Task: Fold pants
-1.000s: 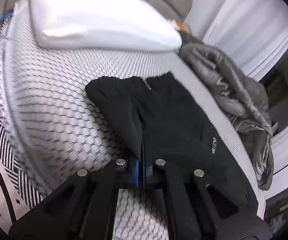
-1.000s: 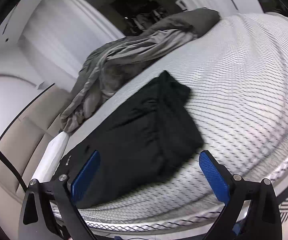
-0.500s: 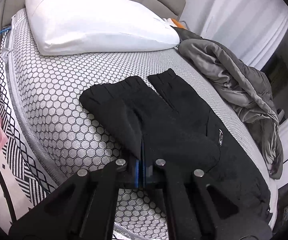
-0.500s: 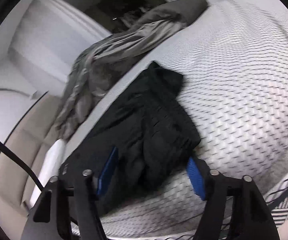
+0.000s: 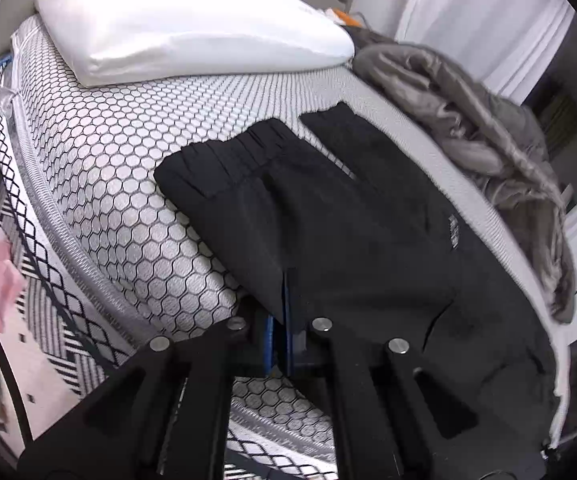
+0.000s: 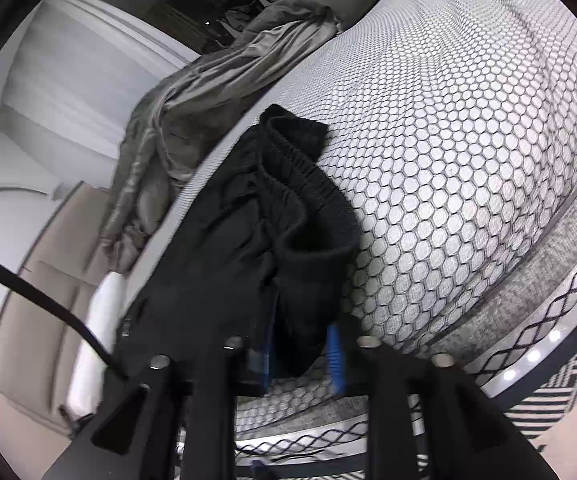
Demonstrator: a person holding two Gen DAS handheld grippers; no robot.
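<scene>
My left gripper (image 5: 282, 328) is pinched nearly flat, its blue pads pressed together on a fold of the black pants (image 5: 352, 232) right at the fingertips. From that pinch the cloth runs forward and to the right across the honeycomb-patterned mattress (image 5: 120, 184). Just ahead and a little left lies the gathered elastic waistband (image 5: 232, 160), doubled over onto the rest of the garment; a separate dark panel of the pants lies further ahead to the right of it, with a small pale label (image 5: 453, 232) on the fabric off to my right.

My right gripper (image 6: 300, 350) is narrowed around a thick bunch of the same pants (image 6: 224, 264), blue pads touching the cloth on both sides with the bundle filling the gap (so the fingers stand a little apart rather than fully closed). Straight ahead of it the ruffled waistband (image 6: 304, 184) curls up in a loose roll, and the mattress (image 6: 468, 168) spreads out to the right.

Further from my left gripper, past the pants, a white pillow (image 5: 184, 28) lies across the far side of the bed. To the right of it, a crumpled grey blanket (image 5: 480, 128) is heaped along the mattress edge, just beside the pants; from the right gripper the same blanket (image 6: 216, 92) lies ahead and to the left.
</scene>
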